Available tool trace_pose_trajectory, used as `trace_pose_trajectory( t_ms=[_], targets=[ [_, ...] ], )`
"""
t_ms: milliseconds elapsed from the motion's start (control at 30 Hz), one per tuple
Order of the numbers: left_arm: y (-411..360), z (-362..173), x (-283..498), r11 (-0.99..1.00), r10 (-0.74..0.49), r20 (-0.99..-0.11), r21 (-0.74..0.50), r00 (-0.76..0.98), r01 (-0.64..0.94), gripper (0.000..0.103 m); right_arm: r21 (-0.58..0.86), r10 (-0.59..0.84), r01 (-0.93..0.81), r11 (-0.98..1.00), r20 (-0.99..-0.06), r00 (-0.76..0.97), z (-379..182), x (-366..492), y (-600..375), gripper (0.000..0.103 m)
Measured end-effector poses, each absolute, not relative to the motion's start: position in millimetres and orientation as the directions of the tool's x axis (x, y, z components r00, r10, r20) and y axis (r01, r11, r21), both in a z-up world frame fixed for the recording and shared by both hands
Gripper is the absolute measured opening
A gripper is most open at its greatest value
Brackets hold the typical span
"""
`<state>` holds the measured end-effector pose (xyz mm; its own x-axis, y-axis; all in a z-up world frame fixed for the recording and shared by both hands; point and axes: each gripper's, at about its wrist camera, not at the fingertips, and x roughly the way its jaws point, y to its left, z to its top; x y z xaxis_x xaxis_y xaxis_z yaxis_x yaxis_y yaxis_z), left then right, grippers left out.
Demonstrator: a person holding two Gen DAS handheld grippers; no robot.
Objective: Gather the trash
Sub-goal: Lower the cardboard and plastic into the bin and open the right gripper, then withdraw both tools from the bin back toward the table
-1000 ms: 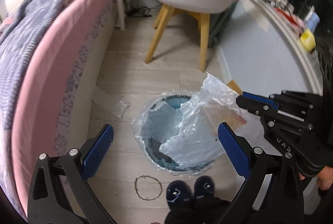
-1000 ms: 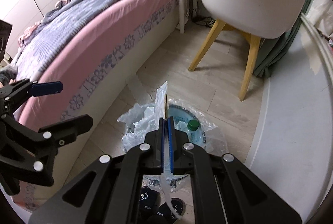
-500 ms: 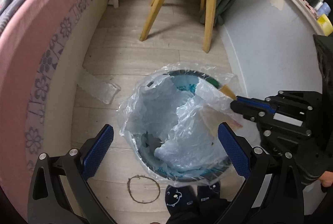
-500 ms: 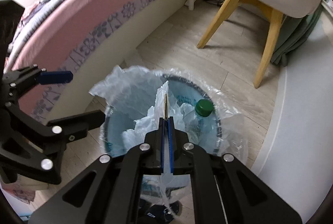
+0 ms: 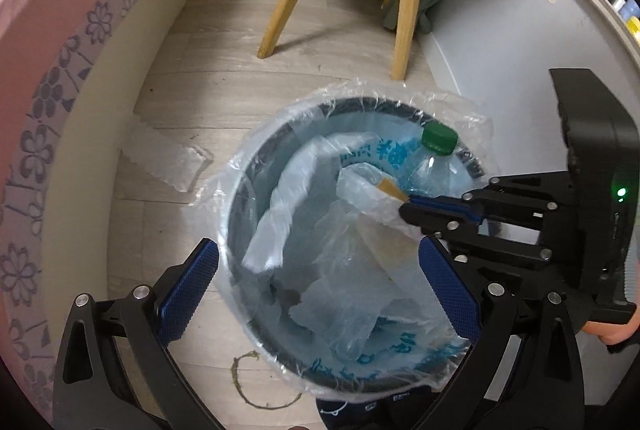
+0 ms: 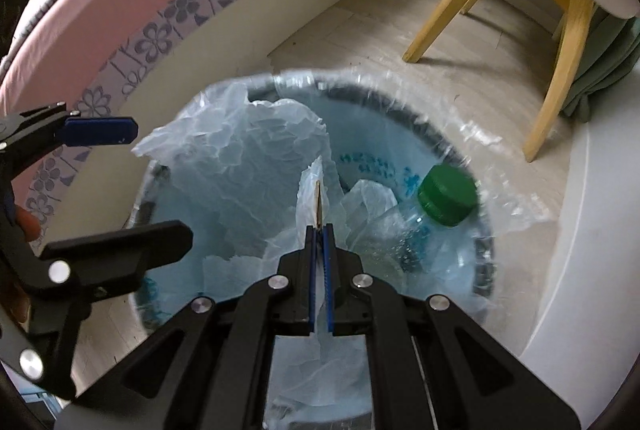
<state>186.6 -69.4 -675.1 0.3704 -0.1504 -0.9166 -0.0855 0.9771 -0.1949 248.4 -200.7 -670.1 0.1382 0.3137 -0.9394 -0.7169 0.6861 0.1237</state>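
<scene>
Both fisheye views were evenly, softly lit, with strong curvature at the dark edges. The bin liner point(image 5: 448, 110) rim was smeared by motion blur, and short shadows were cast beneath the chair legs point(image 6: 440, 14).

Both wrist views look steeply down from close above, sharing the lined bin point(image 5: 248, 190) and chair legs point(image 6: 440, 18).

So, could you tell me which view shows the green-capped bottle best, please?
The right wrist view: the bottle lies close in the bin, its cap and clear shoulder in plain sight. In the left wrist view the bottle sits farther off, its body partly hidden behind the right gripper and the bag it holds.
</scene>
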Motion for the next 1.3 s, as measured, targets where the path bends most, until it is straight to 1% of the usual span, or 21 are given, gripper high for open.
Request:
trace_pose_trajectory(
  t_ms=[233,433,500,533,567,600,633,700,733,767,800,900,1067,1300],
  targets=[
    [-80,-698,192,0.980,-0.162,-0.914,-0.193,0.373,-0.048,0.097,0.136,0.305,-0.723,0.677,-0.946,0.108,-700,244,-203,0.005],
    [-81,-705,196,0.979,-0.170,-0.916,-0.199,0.364,-0.044,0.097,0.120,0.287,-0.721,0.683,-0.951,0.113,-708,246,-201,0.005],
    [-79,-705,199,0.978,-0.174,-0.916,-0.204,0.362,-0.044,0.097,0.112,0.282,-0.726,0.679,-0.952,0.117,-708,247,-200,0.009],
    [-78,-705,200,0.978,-0.176,-0.916,-0.204,0.361,-0.043,0.097,0.108,0.280,-0.728,0.677,-0.953,0.119,-707,248,-200,0.011],
    [-78,-704,200,0.978,-0.176,-0.916,-0.204,0.360,-0.042,0.097,0.115,0.287,-0.730,0.674,-0.951,0.114,-706,248,-201,0.017],
    [-78,-703,201,0.978,-0.175,-0.916,-0.203,0.360,-0.041,0.097,0.136,0.304,-0.736,0.663,-0.947,0.099,-704,248,-201,0.028],
    [-78,-702,201,0.979,-0.172,-0.917,-0.200,0.360,-0.040,0.097,0.145,0.316,-0.742,0.655,-0.944,0.094,-703,247,-201,0.035],
    [-77,-698,199,0.980,-0.169,-0.917,-0.196,0.361,-0.039,0.097,0.146,0.341,-0.763,0.630,-0.934,0.103,-696,242,-200,0.066],
    [-77,-694,199,0.980,-0.167,-0.917,-0.194,0.363,-0.038,0.097,0.148,0.349,-0.774,0.616,-0.932,0.099,-693,238,-198,0.071],
    [-76,-691,199,0.981,-0.163,-0.917,-0.189,0.363,-0.038,0.097,0.154,0.354,-0.777,0.611,-0.931,0.094,-690,236,-198,0.079],
    [-75,-687,198,0.981,-0.162,-0.917,-0.188,0.363,-0.038,0.097,0.157,0.356,-0.773,0.614,-0.930,0.094,-687,235,-198,0.085],
    [-72,-677,197,0.981,-0.160,-0.919,-0.188,0.362,-0.044,0.097,0.141,0.348,-0.764,0.629,-0.930,0.114,-681,233,-198,0.095],
    [-73,-655,195,0.980,-0.156,-0.917,-0.190,0.367,-0.058,0.097,0.092,0.335,-0.752,0.652,-0.925,0.178,-656,230,-204,0.096],
    [-86,-617,194,0.984,-0.134,-0.914,-0.167,0.383,-0.054,0.097,0.061,0.330,-0.738,0.672,-0.917,0.224,-611,230,-212,0.096]
  ],
)
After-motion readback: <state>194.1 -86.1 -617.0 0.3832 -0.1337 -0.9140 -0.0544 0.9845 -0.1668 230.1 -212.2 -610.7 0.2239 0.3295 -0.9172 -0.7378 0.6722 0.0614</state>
